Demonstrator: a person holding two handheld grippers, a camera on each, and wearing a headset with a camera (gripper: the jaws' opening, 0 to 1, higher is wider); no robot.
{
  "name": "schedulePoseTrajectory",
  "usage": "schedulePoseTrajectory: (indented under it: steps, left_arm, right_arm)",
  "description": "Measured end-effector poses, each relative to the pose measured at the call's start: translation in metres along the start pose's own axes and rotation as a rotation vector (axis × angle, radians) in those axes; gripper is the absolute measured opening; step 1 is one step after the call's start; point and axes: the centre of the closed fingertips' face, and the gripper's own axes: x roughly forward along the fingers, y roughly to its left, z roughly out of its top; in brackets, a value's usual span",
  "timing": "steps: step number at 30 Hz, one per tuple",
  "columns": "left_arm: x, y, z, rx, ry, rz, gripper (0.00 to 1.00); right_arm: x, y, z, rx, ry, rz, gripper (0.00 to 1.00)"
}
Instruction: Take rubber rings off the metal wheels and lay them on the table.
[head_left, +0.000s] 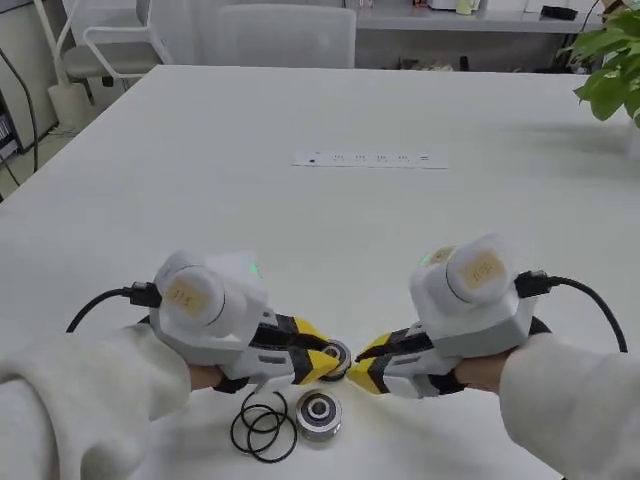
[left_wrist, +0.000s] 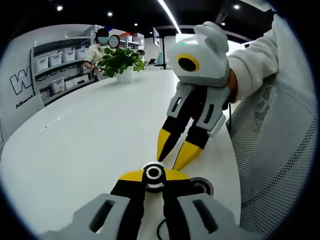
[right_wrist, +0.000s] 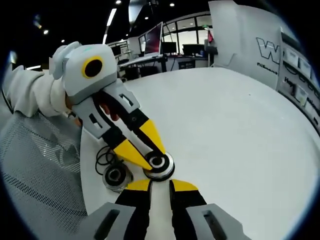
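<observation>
Head view: a metal wheel (head_left: 337, 354) is clamped in the left tongs (head_left: 328, 360) at the near end of the tabletop (head_left: 350, 220); the right tongs (head_left: 362, 374) are held slightly apart just right of it; left gripper view: the clamp is seen head-on; right gripper view: a second wheel (right_wrist: 117, 176) and loose rubber rings (right_wrist: 102, 157) are laid nearer.

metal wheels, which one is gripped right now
The upper wheel in the head view, clamped between the left gripper's jaws; the other wheel lies free beside the black rings.
</observation>
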Motion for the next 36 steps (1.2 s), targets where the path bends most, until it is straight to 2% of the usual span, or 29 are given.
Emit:
schedulePoseTrajectory:
  steps: [5,8,9,12,17,18,19,20,21,25,28,30,32,36]
  left_arm:
    - [0.0,0.0,0.0,-0.006,-0.003,0.0,0.07]
    - [0.0,0.0,0.0,-0.008,-0.004,0.001,0.07]
    - [0.0,0.0,0.0,-0.009,-0.005,0.001,0.07]
    - [0.0,0.0,0.0,-0.013,-0.005,0.002,0.07]
    - [0.0,0.0,0.0,-0.031,-0.008,0.001,0.07]
    - [-0.001,0.0,0.0,-0.033,-0.007,0.001,0.07]
    - [-0.001,0.001,-0.001,-0.034,-0.005,0.004,0.07]
    - [-0.001,0.0,-0.001,-0.036,-0.005,0.0,0.07]
    - [-0.001,0.0,-0.001,-0.038,-0.005,0.0,0.07]
    - [-0.001,0.0,-0.001,-0.035,-0.004,0.001,0.07]
    - [-0.002,0.0,-0.001,-0.032,-0.003,0.002,0.07]
    - [-0.002,0.001,-0.001,-0.028,-0.002,0.002,0.07]
    - [-0.002,0.001,-0.001,-0.023,-0.001,0.002,0.07]
    - [-0.002,0.001,-0.001,-0.021,-0.001,0.004,0.07]
  right_arm:
    - [0.005,0.001,0.0,-0.005,-0.017,0.0,0.24]
    - [0.007,0.004,0.007,0.061,-0.072,0.018,0.22]
    - [0.006,0.002,0.006,0.057,-0.072,0.009,0.22]
    - [0.005,-0.001,0.005,0.062,-0.065,0.005,0.18]
    - [0.004,0.0,0.005,0.011,-0.05,0.004,0.14]
    - [0.003,-0.001,0.004,-0.003,-0.047,0.003,0.12]
    - [0.003,-0.002,-0.001,-0.059,-0.019,0.001,0.0]
    - [0.003,-0.005,0.004,-0.062,-0.056,-0.019,0.0]
    - [0.003,-0.004,0.002,-0.024,-0.039,-0.007,0.0]
    - [0.002,-0.003,0.002,-0.037,-0.033,-0.016,0.0]
    - [0.003,-0.007,0.003,-0.002,-0.025,-0.033,0.0]
    - [0.002,-0.007,0.002,0.083,-0.023,-0.036,0.0]
    - [0.0,-0.008,0.002,0.131,-0.028,-0.035,0.0]
    - [-0.003,-0.012,0.003,0.184,-0.041,-0.039,0.0]
